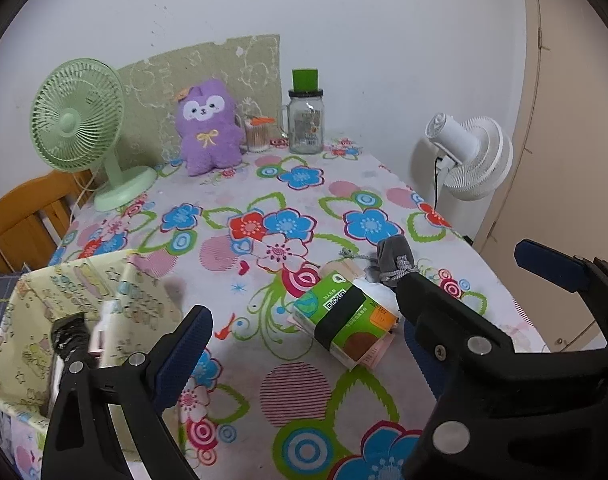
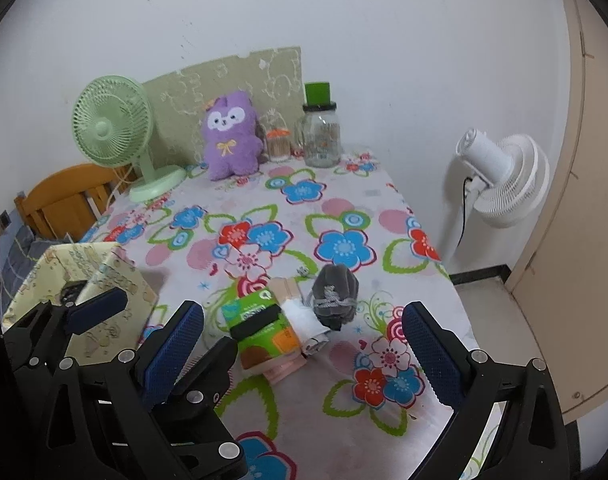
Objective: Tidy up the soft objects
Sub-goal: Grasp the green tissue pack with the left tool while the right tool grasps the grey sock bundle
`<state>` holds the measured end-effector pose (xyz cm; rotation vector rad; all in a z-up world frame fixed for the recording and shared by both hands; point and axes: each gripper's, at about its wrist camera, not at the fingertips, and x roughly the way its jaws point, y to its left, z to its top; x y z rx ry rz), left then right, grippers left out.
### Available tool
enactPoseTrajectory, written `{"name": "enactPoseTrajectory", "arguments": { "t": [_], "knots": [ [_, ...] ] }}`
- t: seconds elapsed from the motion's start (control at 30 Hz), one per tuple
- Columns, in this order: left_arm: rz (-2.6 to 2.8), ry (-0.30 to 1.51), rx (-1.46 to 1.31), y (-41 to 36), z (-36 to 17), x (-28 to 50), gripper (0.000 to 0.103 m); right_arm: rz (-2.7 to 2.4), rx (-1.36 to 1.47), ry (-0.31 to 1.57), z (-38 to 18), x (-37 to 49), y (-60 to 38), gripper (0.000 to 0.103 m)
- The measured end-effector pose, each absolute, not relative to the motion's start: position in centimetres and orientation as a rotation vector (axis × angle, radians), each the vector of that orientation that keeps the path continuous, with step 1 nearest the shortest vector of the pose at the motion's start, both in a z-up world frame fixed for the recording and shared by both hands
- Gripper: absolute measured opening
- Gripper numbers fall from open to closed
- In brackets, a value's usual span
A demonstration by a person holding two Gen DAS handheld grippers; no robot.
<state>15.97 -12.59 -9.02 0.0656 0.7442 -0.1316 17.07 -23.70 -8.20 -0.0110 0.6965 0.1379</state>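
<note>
A green tissue pack with a black band (image 1: 346,316) (image 2: 260,330) lies on a small pile in the middle of the floral table (image 1: 304,392) (image 2: 344,216), with a white folded cloth (image 2: 306,320) and a grey drawstring pouch (image 1: 394,260) (image 2: 335,294) beside it. A purple plush toy (image 1: 208,128) (image 2: 230,138) sits at the far edge. A yellow patterned fabric bin (image 1: 84,320) (image 2: 92,280) stands at the left edge. My left gripper (image 1: 304,340) is open and empty just short of the pile. My right gripper (image 2: 304,344) is open and empty around the pile's near side.
A green desk fan (image 1: 80,128) (image 2: 112,128), a cotton swab jar (image 1: 258,132) and a glass jar with a green lid (image 1: 306,116) (image 2: 322,132) stand at the back. A white floor fan (image 1: 472,152) (image 2: 500,176) stands right of the table. A wooden chair (image 1: 24,216) is at left.
</note>
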Motion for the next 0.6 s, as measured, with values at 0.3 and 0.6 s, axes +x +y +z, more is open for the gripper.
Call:
{"name": "enactPoseTrajectory", "arguments": {
  "t": [0.3, 0.6],
  "knots": [
    [-0.145, 0.781, 0.066, -13.9, -10.9, 18.1, 0.098, 0.12, 0.008, 0.738, -10.2, 19.2, -25.0, 0.101],
    [-0.171, 0.814, 0.059, -15.2, -12.3, 19.6, 0.098, 0.107, 0.021, 0.769, -11.7, 20.9, -25.7, 0.098]
  ]
}}
